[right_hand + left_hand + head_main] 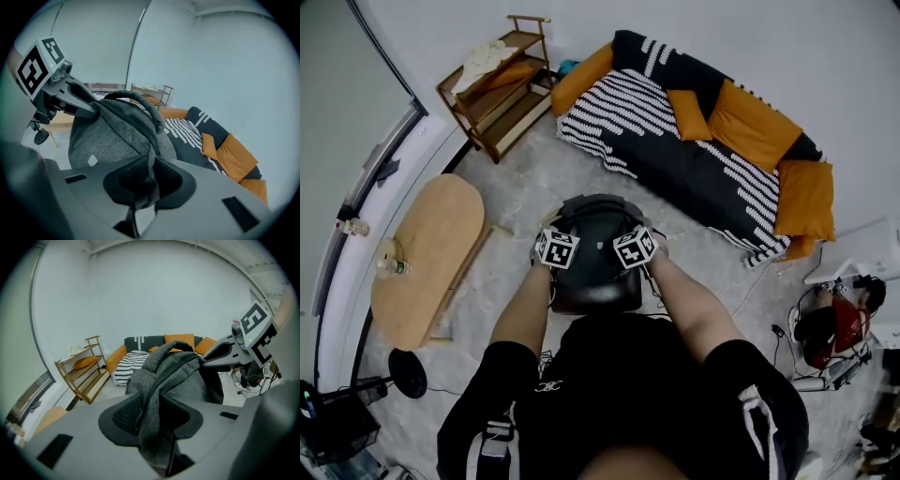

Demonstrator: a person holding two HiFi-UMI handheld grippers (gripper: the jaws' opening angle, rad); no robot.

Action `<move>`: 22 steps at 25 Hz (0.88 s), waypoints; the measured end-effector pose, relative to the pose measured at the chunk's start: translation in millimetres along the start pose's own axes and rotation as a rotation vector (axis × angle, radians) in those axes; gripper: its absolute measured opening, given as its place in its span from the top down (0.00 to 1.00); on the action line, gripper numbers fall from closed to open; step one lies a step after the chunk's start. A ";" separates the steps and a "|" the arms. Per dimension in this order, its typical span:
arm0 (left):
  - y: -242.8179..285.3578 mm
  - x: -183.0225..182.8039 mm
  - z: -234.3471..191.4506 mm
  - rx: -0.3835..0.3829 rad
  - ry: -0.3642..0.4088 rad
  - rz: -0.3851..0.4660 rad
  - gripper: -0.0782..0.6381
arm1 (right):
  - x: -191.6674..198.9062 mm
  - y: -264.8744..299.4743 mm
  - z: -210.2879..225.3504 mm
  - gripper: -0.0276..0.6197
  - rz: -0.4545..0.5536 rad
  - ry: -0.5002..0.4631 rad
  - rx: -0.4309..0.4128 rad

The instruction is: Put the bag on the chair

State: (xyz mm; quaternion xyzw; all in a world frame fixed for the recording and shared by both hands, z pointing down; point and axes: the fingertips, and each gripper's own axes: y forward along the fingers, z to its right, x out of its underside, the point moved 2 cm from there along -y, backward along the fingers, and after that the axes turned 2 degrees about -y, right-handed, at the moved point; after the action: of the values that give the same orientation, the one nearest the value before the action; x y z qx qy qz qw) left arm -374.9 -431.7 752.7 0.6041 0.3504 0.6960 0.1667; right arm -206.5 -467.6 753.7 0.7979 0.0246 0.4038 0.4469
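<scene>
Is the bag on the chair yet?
Almost. Done: the bag is right over the dark chair. In hand: the right gripper pinches its strap, and the left gripper has fabric between jaws that look loose. Left: settling it on the seat and letting go with both. Whether it already rests on the seat, I cannot tell.

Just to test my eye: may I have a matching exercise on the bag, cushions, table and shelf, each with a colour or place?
Things:
1 bag
2 cushions
3 table
4 shelf

Descriptions:
a orange, on the sofa
b grey fabric
c oval, light wood
d by the wall, beside the sofa's end

Pairs: 1-b, 2-a, 3-c, 4-d
</scene>
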 end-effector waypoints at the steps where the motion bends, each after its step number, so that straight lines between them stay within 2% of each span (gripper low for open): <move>1: 0.0 -1.3 -0.8 -0.005 -0.004 -0.003 0.69 | -1.4 0.2 0.9 0.85 -0.001 0.002 -0.004; 4: -3.6 -3.3 -3.1 -0.010 -0.020 -0.032 0.67 | -5.3 -0.3 1.3 0.85 0.004 0.059 -0.037; 6: -10.8 -5.6 -1.6 -0.008 -0.004 -0.069 0.64 | -7.4 -5.2 2.2 0.85 0.024 0.114 -0.089; 8: -24.3 -12.4 0.5 -0.027 0.008 -0.066 0.62 | -9.8 -17.2 5.8 0.80 0.065 0.141 -0.138; 9: -32.4 -19.0 0.1 -0.044 0.001 -0.034 0.61 | -12.2 -26.0 9.2 0.72 0.098 0.155 -0.147; 12: -64.3 -46.3 -4.6 -0.095 -0.047 0.085 0.61 | -30.2 -61.9 26.9 0.71 0.253 0.216 -0.122; 14: -90.8 -69.1 -8.0 -0.128 -0.072 0.145 0.61 | -55.7 -92.3 39.3 0.72 0.366 0.241 -0.110; 16: -116.2 -91.5 -10.7 -0.180 -0.081 0.218 0.66 | -86.8 -125.0 49.5 0.75 0.478 0.263 -0.112; 19: -154.4 -124.9 -3.8 -0.264 -0.078 0.348 0.77 | -126.3 -174.1 69.3 0.85 0.630 0.288 -0.079; 21: -177.7 -145.6 12.8 -0.270 -0.079 0.422 0.82 | -142.0 -205.8 83.4 0.94 0.709 0.305 -0.047; 22: -188.5 -153.8 23.1 -0.263 -0.082 0.454 0.83 | -145.8 -220.0 88.1 0.94 0.744 0.311 -0.040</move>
State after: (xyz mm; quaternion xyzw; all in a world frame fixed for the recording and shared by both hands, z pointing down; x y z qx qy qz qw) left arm -355.8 -394.2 512.0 0.6682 0.1057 0.7300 0.0975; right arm -175.0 -455.2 477.5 0.6726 -0.2065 0.6545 0.2766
